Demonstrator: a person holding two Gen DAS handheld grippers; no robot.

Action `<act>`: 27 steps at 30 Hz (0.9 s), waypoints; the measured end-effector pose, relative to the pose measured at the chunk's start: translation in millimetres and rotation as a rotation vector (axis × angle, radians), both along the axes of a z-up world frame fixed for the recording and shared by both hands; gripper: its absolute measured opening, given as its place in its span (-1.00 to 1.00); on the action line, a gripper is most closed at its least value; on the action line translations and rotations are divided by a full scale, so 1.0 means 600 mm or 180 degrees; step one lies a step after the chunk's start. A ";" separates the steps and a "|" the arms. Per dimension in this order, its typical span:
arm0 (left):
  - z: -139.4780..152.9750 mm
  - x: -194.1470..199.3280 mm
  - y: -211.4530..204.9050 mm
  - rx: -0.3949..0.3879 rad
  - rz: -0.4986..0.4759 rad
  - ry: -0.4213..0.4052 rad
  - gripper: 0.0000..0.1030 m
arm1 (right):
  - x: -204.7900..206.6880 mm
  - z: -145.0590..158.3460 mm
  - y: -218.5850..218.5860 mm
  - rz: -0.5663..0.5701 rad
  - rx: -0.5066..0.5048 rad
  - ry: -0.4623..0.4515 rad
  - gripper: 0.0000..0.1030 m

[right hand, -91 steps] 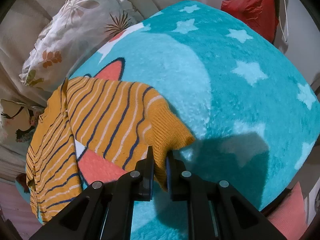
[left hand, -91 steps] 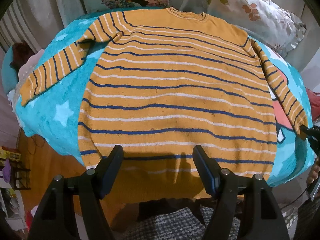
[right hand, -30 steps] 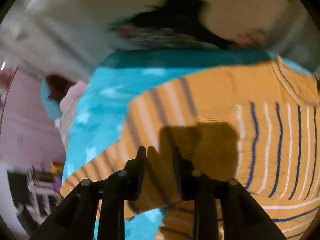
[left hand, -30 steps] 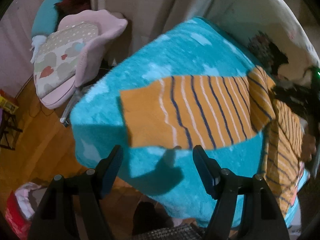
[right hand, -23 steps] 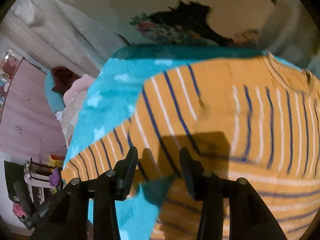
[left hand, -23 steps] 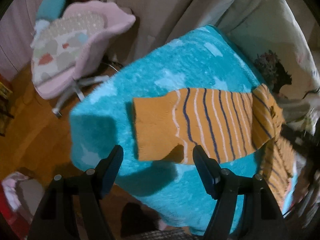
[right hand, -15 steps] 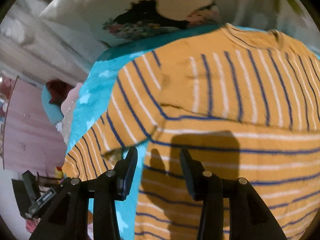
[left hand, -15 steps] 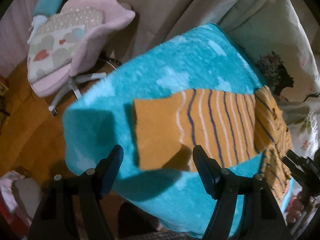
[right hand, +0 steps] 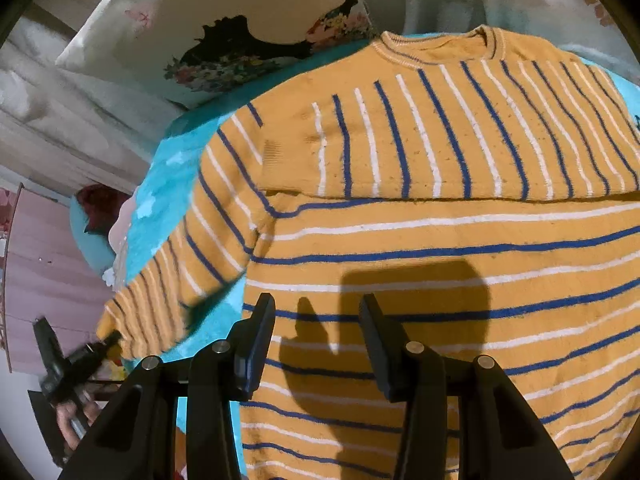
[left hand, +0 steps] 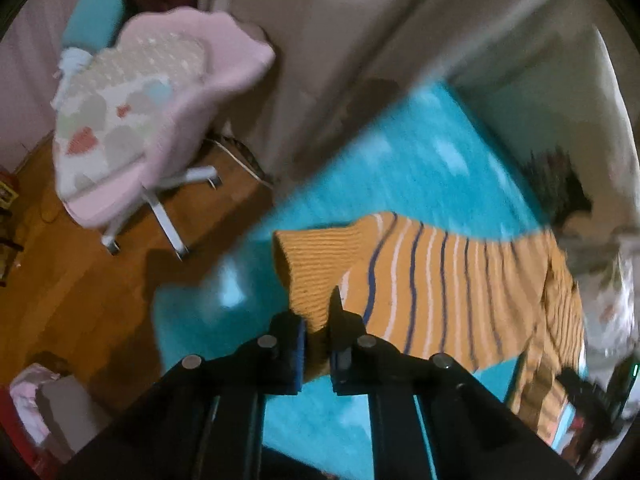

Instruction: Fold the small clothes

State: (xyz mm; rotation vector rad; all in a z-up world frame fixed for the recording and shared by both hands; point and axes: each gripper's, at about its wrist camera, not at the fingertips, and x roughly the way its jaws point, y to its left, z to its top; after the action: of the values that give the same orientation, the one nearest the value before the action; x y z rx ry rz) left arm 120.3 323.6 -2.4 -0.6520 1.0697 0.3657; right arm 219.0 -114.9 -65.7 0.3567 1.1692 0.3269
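An orange sweater (right hand: 420, 240) with blue and white stripes lies spread on a teal star blanket (left hand: 400, 160). One sleeve (right hand: 460, 132) lies folded across its chest below the collar. The other sleeve (left hand: 440, 288) stretches out toward the bed edge. My left gripper (left hand: 318, 320) is shut on that sleeve's plain orange cuff (left hand: 316, 268) and lifts it slightly; it also shows in the right wrist view (right hand: 108, 340). My right gripper (right hand: 316, 320) is open and empty, hovering over the sweater's body.
A pink swivel chair (left hand: 132, 120) stands on the wooden floor (left hand: 72, 288) beside the bed. Floral pillows (right hand: 240, 28) lie behind the sweater's collar. Curtains (left hand: 340, 40) hang at the back. The blanket's edge (left hand: 172, 320) drops off below the cuff.
My left gripper has moved in and closed on the sleeve cuff, which now lifts. My right gripper released the other sleeve across the chest, opened, and drew back over the sweater's body.
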 end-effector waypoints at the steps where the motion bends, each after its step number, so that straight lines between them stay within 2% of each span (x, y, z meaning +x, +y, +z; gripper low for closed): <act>1: 0.019 0.008 0.024 0.0084 0.0050 -0.0043 -0.84 | -0.001 0.003 -0.001 -0.0014 -0.0011 -0.0016 -0.07; 4: 0.067 0.036 0.061 0.0265 0.0094 -0.0190 -0.84 | -0.010 0.011 -0.014 -0.0094 -0.0043 -0.0062 -0.07; 6: 0.093 0.055 0.059 0.0386 0.0054 -0.0261 -0.84 | -0.016 0.011 -0.029 -0.0173 -0.0028 -0.0057 -0.07; 8: 0.124 0.077 0.037 0.0502 -0.0043 -0.0349 -0.84 | -0.024 0.010 -0.042 -0.0236 -0.0009 -0.0052 -0.07; 11: 0.160 0.100 -0.016 0.0518 -0.0260 -0.0476 -0.85 | -0.041 0.009 -0.071 -0.0317 0.0030 -0.0049 -0.07; 15: 0.193 0.119 -0.126 0.0439 -0.0635 -0.0622 -0.85 | -0.060 0.013 -0.130 -0.0440 0.0117 -0.0091 -0.07; 20: 0.221 0.155 -0.310 0.0313 -0.1090 -0.0723 -0.85 | -0.069 0.013 -0.213 -0.0540 0.0283 -0.0155 -0.07; 27: 0.218 0.237 -0.589 0.0106 -0.1650 -0.0765 -0.85 | -0.086 0.000 -0.348 -0.0594 0.0429 -0.0153 -0.07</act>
State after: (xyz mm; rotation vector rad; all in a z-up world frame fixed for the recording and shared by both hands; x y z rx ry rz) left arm 262.5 -30.1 128.2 -0.3573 0.9580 -0.1417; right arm 167.6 -323.6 -65.8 0.5689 1.0605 0.2502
